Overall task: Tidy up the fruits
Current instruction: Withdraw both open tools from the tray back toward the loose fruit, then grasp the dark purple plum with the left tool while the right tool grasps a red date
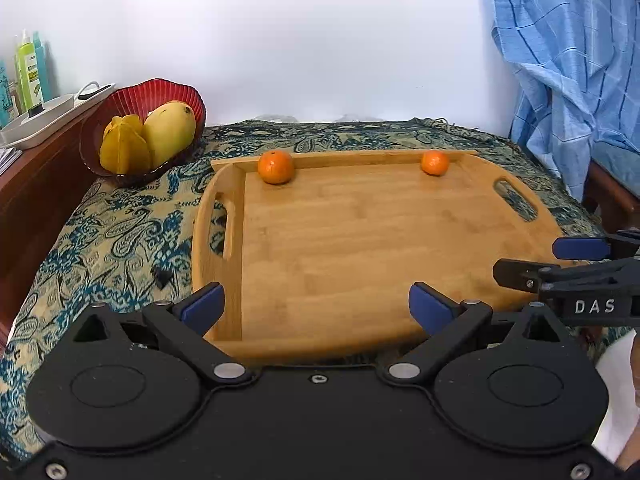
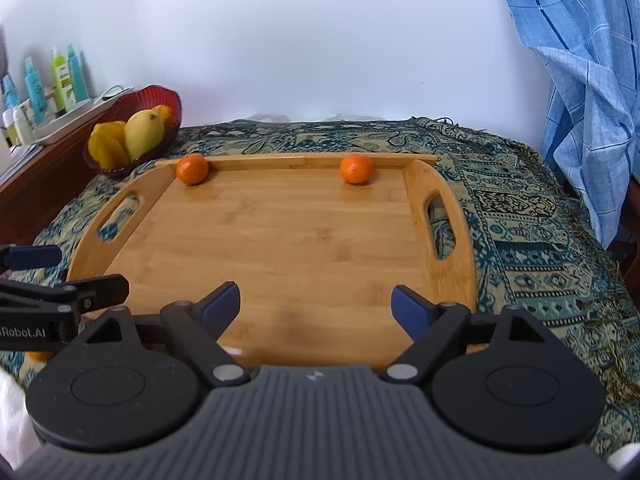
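The left gripper and the right gripper are held wide apart and empty over the near edge of the wooden tray. Two oranges are seen against the tray's far rim, one near each far corner. A red bowl of yellow fruit is set beyond the tray's far left corner on the patterned cloth.

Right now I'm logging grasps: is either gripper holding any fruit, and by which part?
Nothing is held. The left gripper and right gripper both stand open over the wooden tray; both oranges lie untouched at its far edge.
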{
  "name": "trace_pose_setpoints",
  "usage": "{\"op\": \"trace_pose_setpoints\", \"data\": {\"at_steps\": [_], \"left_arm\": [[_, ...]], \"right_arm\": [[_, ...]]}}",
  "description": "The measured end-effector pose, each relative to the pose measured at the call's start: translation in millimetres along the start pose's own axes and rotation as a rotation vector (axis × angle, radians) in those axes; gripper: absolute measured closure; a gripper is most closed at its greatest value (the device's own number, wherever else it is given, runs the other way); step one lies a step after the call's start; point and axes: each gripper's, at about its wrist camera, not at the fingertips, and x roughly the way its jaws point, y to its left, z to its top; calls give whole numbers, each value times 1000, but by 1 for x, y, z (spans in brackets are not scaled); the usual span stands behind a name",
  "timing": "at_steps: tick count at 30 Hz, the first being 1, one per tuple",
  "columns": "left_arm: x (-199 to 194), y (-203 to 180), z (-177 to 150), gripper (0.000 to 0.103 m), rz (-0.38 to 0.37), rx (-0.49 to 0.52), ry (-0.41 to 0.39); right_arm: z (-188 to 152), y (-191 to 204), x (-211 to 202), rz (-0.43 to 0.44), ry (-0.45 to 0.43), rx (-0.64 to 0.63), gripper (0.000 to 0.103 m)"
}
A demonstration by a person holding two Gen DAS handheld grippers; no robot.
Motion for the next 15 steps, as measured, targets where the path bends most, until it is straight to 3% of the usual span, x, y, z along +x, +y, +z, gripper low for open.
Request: {"op": "trace_pose_setpoints", "data": {"at_steps": [15], "left_arm": [[-38, -7, -45, 2, 11, 40, -45]], "right_arm": [[-52, 14, -38, -23, -44, -62, 10]]}}
